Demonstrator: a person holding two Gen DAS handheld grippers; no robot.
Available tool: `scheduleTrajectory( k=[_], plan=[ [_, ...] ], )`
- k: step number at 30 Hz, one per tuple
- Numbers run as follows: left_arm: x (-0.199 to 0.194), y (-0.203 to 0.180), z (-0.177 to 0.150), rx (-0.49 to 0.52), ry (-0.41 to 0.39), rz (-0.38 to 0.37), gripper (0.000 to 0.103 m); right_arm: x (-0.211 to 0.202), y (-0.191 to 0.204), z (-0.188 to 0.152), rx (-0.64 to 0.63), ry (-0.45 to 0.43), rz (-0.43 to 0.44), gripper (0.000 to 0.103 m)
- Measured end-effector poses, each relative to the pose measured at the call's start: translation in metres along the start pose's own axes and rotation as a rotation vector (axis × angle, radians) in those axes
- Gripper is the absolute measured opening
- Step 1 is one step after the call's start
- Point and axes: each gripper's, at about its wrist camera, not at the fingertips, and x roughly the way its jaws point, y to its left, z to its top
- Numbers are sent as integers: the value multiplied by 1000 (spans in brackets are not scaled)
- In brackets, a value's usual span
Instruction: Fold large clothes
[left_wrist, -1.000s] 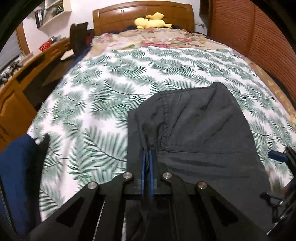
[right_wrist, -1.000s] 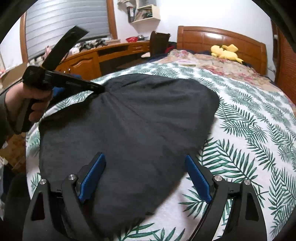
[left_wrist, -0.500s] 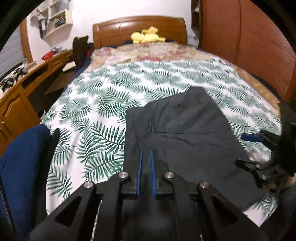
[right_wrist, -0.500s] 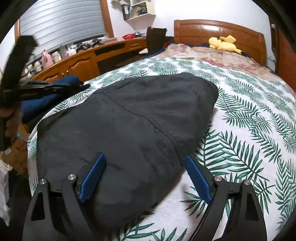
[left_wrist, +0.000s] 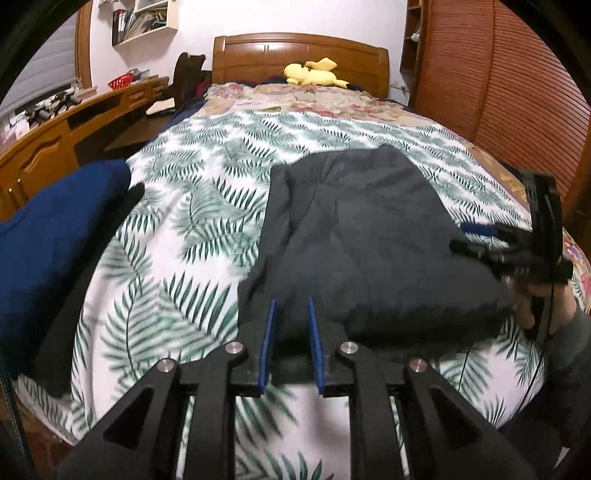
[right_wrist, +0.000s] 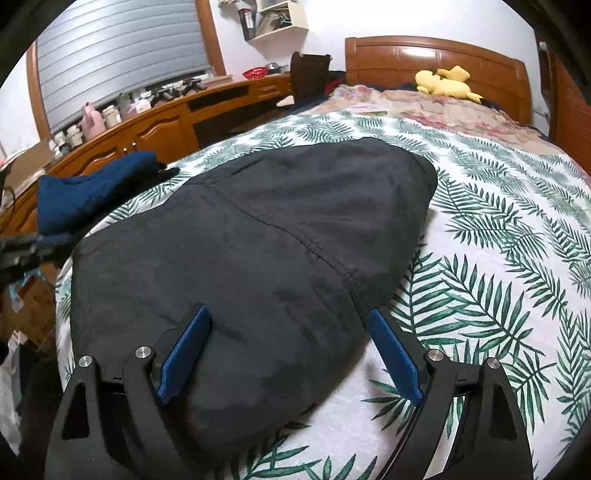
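Bedroom: wooden headboard (left_wrist: 301, 55), wooden desk (right_wrist: 166, 122) along one side, bed covered by a fern-print sheet (left_wrist: 207, 192). Using the headboard as the landmark throughout.

The dark grey garment (right_wrist: 258, 258) lies flat on the sheet at the end of the bed far from the headboard, its long axis pointing toward the headboard and its narrow end nearest it. It reads as already folded over at least once: a stitched seam runs across the top layer, the edges are stacked, and the outline is compact. No sleeves or legs stick out that I can see. I can't tell what kind of garment it is.

Left gripper (left_wrist: 290, 332): jaws opening, with a narrow gap between the blue pads. The garment's near corner sits just beyond the tips, and nothing is pinched. I judge this to be a release after laying a fold.

Right gripper (right_wrist: 291, 354): jaws spread wide and straddling the garment's end farthest from the headboard. The pads are not pressing cloth.

A blue folded item (right_wrist: 92, 188) sits at the desk-side edge of the sheet, away from the headboard, apart from the grey one. It is probably a finished piece. A yellow plush (left_wrist: 314, 74) lies against the headboard.

Status: I'd say mid-to-late. What's left is likely one more fold to shorten it toward or away from the headboard, then smoothing it or setting it aside.
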Motion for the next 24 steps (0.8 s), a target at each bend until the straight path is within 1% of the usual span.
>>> scheduleTrajectory(
  k=[3, 7, 11, 14, 21, 24],
  plan=[
    [0, 2, -15, -21, 21, -26, 16, 0, 0, -1, 0, -1, -1, 89],
    [4, 1, -28, -24, 35, -22, 16, 1, 0, -1, 4, -2, 0, 89],
    [11, 0, -34, -25, 59, -24, 18, 2, 0, -1, 10, -2, 0, 89],
    [15, -2, -38, -29, 71, -46, 19, 3, 1, -1, 11, 1, -2, 89],
    [18, -4, -40, -19, 69, -22, 21, 3, 1, -1, 14, 1, 2, 89],
    [23, -2, -40, -15, 74, -5, 25, 3, 1, -1, 15, 1, 2, 89]
  ],
)
